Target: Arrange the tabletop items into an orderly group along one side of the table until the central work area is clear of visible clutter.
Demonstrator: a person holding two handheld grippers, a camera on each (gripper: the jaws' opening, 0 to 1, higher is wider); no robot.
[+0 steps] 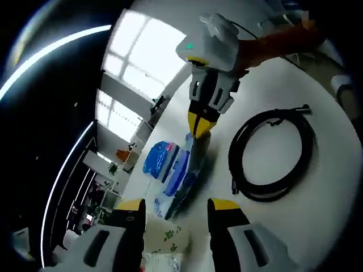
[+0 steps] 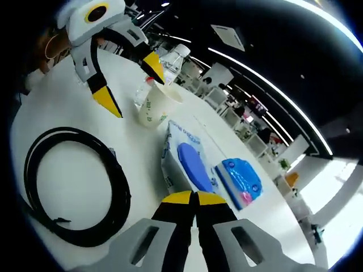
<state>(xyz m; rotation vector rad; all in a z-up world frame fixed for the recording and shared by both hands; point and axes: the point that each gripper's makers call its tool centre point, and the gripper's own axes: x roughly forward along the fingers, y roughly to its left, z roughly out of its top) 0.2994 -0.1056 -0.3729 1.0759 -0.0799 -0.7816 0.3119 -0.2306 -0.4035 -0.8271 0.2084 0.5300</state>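
In the left gripper view, the left gripper (image 1: 174, 211) stands with its yellow-tipped jaws wide apart over a paper cup (image 1: 164, 237) near the edge of the white counter (image 1: 317, 192). Across from it, the right gripper (image 1: 199, 126) presses its jaws together on the corner of a tissue pack (image 1: 184, 175), which lies beside a blue pouch (image 1: 159, 158). A coiled black cable (image 1: 272, 156) rests well apart on the open counter.

In the right gripper view, the right gripper (image 2: 196, 198) has its jaws closed to a sliver at the near edge of the tissue pack (image 2: 187, 158); the grip itself is partly hidden, though it appears pinched. The blue pouch (image 2: 241, 180) sits just beside the pack. Farther off, the left gripper (image 2: 129, 86) hangs wide open around the rim of the paper cup (image 2: 154, 107), with a clear plastic bottle (image 2: 164, 67) behind. The cable (image 2: 74, 187) lies coiled on the counter (image 2: 62, 102).
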